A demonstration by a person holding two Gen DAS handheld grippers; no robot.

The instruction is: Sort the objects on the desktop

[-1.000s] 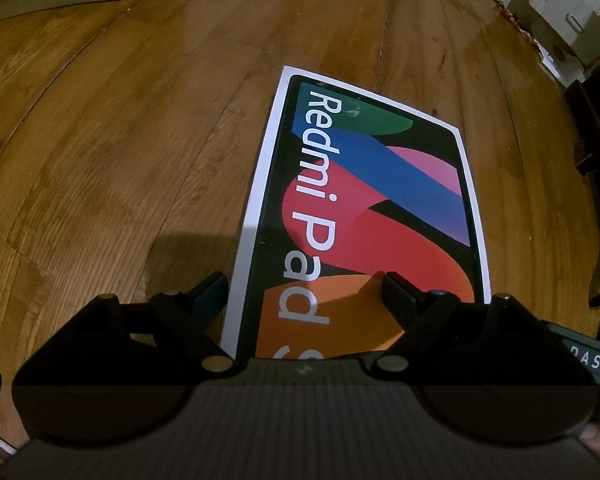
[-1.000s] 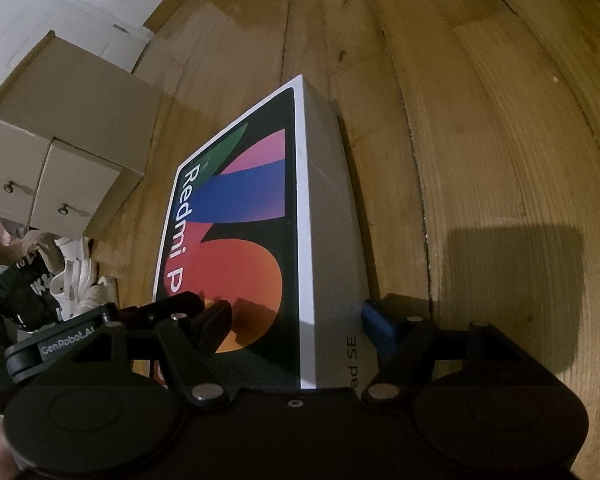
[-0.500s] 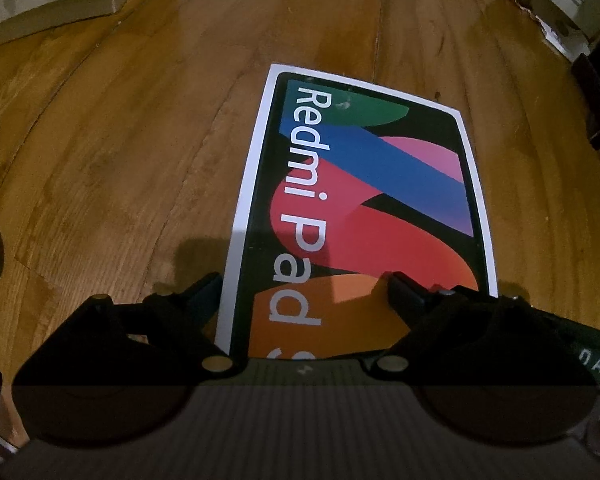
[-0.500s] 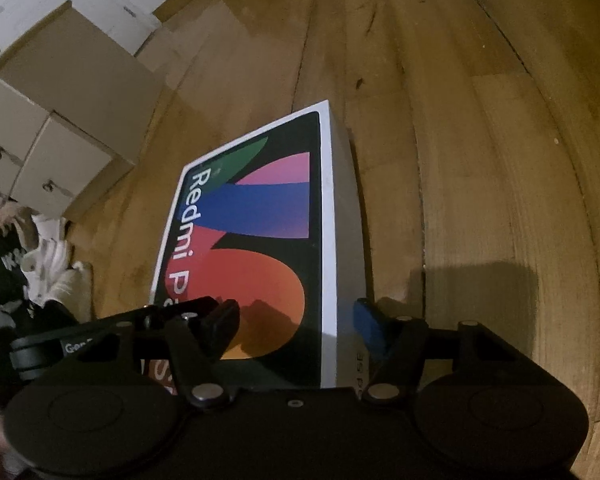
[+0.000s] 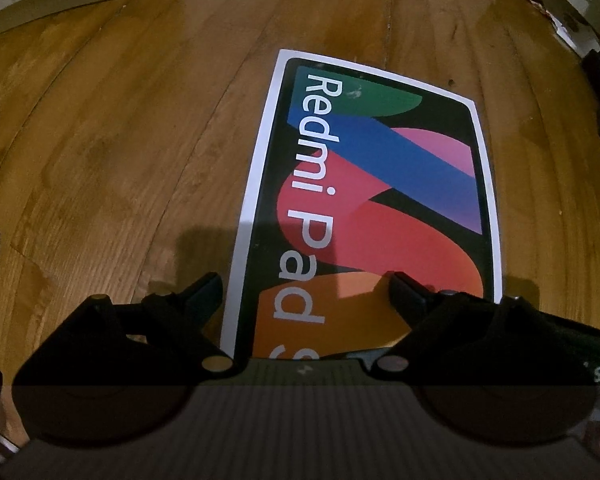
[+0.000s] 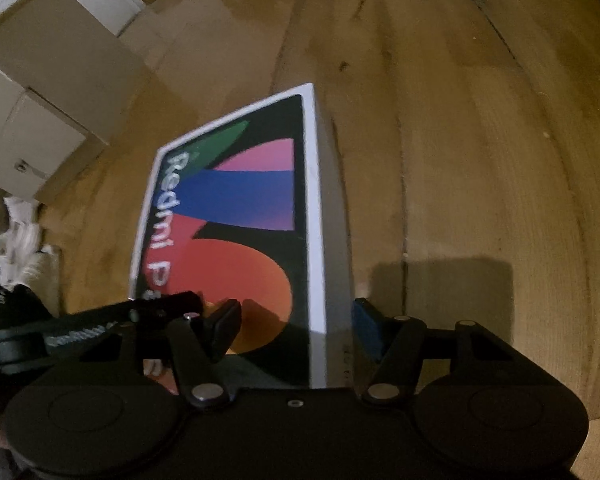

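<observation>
Closing on the near right corner of the Redmi Pad box (image 6: 236, 232), the right hand-held gripper (image 6: 296, 320) pinches lid and side. The left hand-held gripper (image 5: 304, 292) gapes wide, holding nothing. Next comes lifting, probably. Beyond, the wooden worktop (image 5: 140, 120), then pale drawers (image 6: 32, 120) far left.

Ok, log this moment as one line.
left gripper: open over tablet box | right gripper: closing on box's right edge | box on wooden floor
</observation>
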